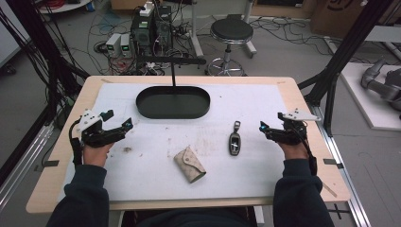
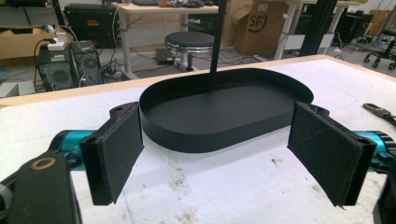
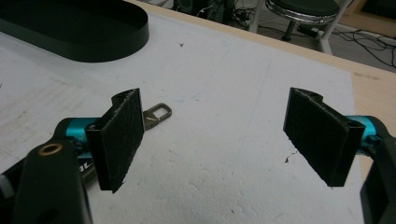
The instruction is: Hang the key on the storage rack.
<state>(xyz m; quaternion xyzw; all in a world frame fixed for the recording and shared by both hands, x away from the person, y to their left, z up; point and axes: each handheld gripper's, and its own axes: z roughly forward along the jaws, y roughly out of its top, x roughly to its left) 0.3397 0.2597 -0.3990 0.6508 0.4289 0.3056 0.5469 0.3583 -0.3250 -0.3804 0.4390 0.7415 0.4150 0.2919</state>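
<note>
- A car key fob [image 1: 234, 143] lies mid-table, right of a tan fabric pouch [image 1: 189, 164]; it looks small, rigid and smooth, best pinched across its sides.
- A black oval tray [image 1: 173, 102] sits behind.
- The left gripper [image 1: 126, 126] and right gripper [image 1: 263, 126] hover with jaws wide apart, holding nothing.

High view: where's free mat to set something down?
Open patches: between left gripper and beige pouch; between black tray and the mat's right edge. Tightest spot: between key fob and right gripper.
</note>
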